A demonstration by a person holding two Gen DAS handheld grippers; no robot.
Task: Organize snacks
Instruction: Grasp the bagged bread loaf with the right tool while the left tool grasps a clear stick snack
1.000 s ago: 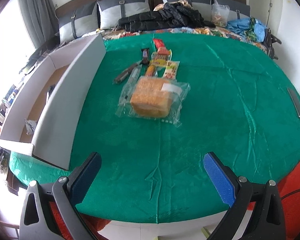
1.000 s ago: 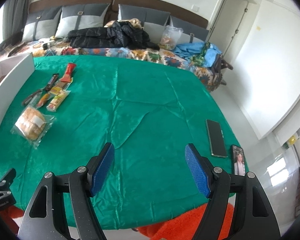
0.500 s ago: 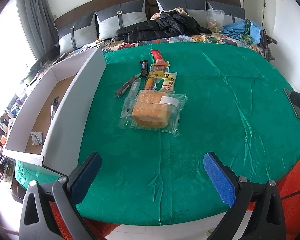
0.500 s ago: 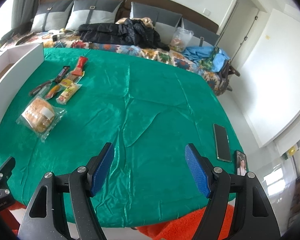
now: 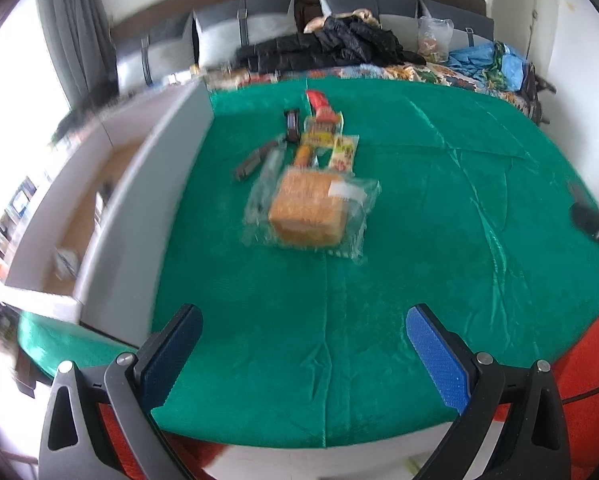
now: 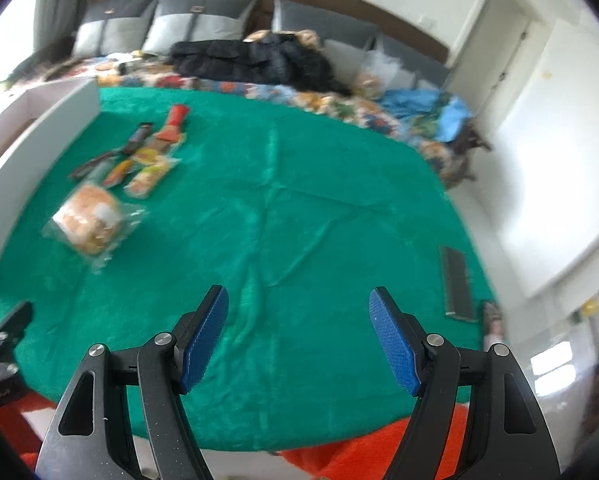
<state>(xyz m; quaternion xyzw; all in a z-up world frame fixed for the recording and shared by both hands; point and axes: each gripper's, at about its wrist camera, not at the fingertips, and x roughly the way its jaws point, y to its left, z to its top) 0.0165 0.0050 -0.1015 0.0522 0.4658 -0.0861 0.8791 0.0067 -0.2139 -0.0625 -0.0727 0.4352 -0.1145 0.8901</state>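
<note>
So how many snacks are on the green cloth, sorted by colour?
Bread in a clear bag: 1
Dark bars: 2
Red packet: 1
Yellow packets: 2
Orange stick: 1
Clear long packet: 1
Total: 8, as far as the blur lets me tell.

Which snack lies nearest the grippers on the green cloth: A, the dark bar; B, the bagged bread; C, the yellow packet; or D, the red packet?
B: the bagged bread lies at the near end of the snack row, ahead of both open grippers; the rest lie beyond it.
</note>
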